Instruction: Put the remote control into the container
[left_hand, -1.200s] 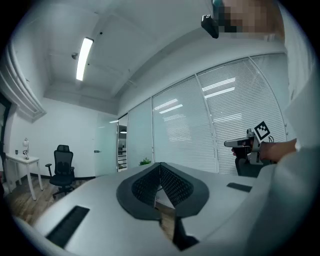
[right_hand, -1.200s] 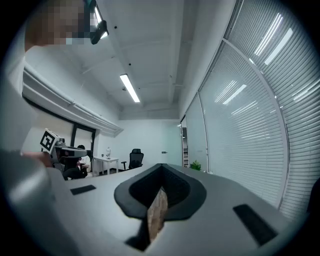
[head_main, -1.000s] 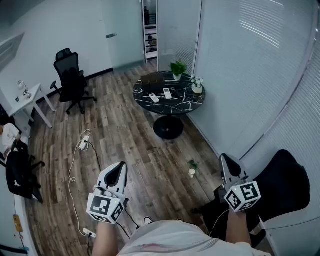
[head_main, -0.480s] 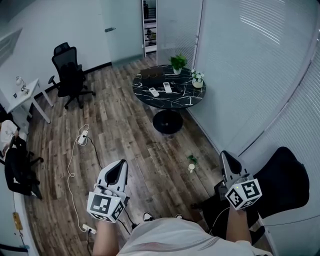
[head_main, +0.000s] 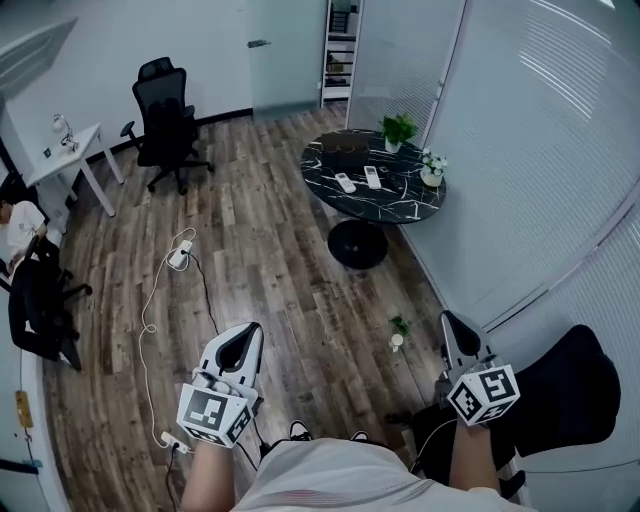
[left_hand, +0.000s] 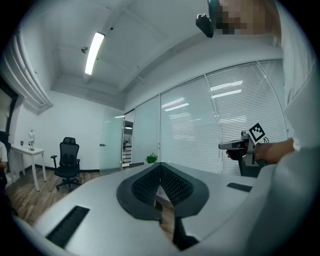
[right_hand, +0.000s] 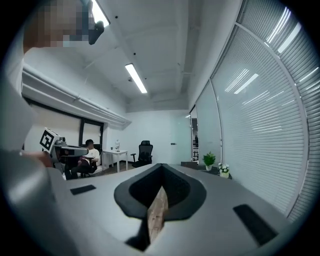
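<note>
Left gripper (head_main: 244, 338) and right gripper (head_main: 452, 326) are pointing level, jaws closed and empty, since the remote controls (head_main: 345, 182) are lying well apart on the round table (head_main: 400, 212).

Room bright, light even. Ceiling strip lights (left_hand: 94, 54) lit overhead; pale glare streaks on blinds (right_hand: 265, 130). Shadows soft and weak; dull sheen on floor (head_main: 280, 280), black worktop (head_main: 395, 200) glossy. Head view wide-angle, walls bowed at edges, slightly soft. Gripper views fisheye, black vignette at corners, nearest foreground blurred.
</note>
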